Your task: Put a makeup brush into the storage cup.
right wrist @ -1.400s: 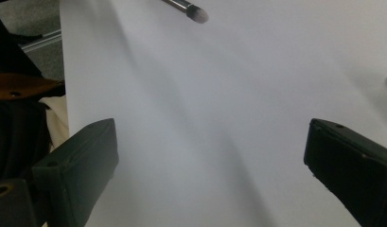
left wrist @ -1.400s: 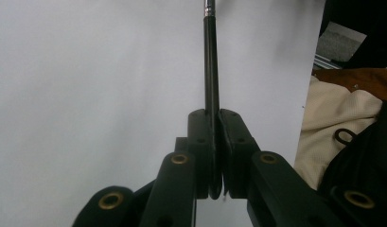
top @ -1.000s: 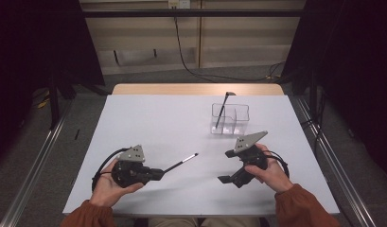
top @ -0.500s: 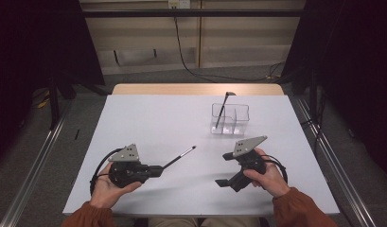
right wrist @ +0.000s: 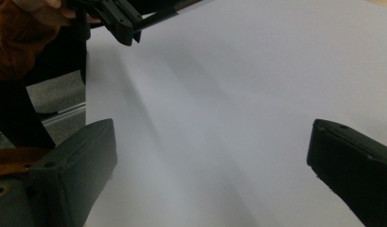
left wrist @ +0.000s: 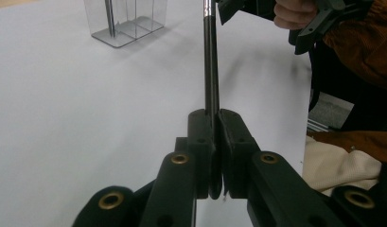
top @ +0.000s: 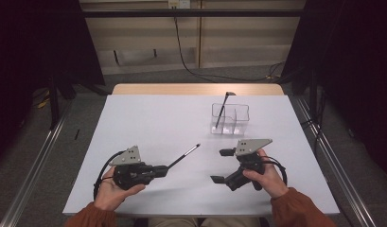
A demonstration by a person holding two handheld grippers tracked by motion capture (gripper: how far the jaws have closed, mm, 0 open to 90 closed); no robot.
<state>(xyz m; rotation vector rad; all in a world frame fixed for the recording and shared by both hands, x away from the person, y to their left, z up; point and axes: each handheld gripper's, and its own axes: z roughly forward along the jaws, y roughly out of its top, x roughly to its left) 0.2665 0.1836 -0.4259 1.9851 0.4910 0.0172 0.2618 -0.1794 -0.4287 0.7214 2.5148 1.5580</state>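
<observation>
My left gripper (top: 163, 169) is shut on the end of a thin black pen (top: 184, 156) whose silver tip points up and right, toward the table's middle. In the left gripper view the jaws meet around the pen (left wrist: 210, 71), with the left gripper (left wrist: 215, 120) just above the white table. My right gripper (top: 223, 165) is held open on its side at the front right, nothing between its jaws; they stand wide apart in the right gripper view (right wrist: 212, 137). A clear divided container (top: 230, 118) stands behind it, with another black pen (top: 223, 111) leaning inside.
The white table (top: 148, 123) spreads bare between the hands and the container. Its wooden far edge (top: 196, 89) borders dark floor with cables. Metal rails (top: 333, 165) run along both sides. The container (left wrist: 127, 21) also appears far off in the left gripper view.
The held pen's tip has swung slightly away from the person. The right hand has shifted a little toward the table's front edge. Both grippers keep their states.
</observation>
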